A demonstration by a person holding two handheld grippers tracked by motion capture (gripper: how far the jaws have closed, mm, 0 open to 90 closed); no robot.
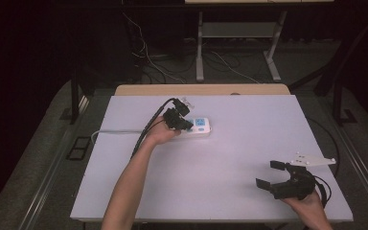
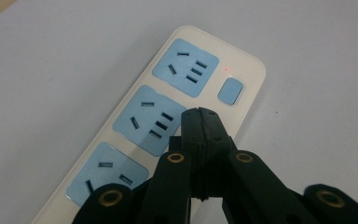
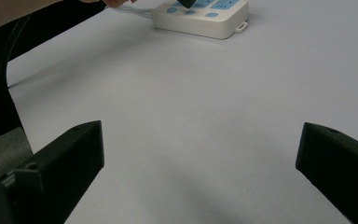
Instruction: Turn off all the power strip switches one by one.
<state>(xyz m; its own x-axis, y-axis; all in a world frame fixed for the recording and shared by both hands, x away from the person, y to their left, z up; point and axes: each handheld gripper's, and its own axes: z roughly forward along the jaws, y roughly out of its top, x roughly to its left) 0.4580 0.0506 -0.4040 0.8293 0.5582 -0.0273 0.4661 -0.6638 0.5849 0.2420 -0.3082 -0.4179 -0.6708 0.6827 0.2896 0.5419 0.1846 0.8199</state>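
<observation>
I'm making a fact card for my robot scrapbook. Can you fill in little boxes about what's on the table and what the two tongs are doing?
Thing on table: white power strip with blue sockets
Sockets seen: three
Switch: blue button at one end, tiny red light beside it
Left tongs: shut, empty, tips over the power strip near the middle socket
Right tongs: open, empty, apart from the strip, near the table's front corner
Table: pale top

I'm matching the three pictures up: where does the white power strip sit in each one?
High view: power strip at table centre, beside the left claw.
Left gripper view: power strip runs diagonally, under the shut claw.
Right gripper view: power strip at top centre.
Shared landmark: its blue sockets.
</observation>
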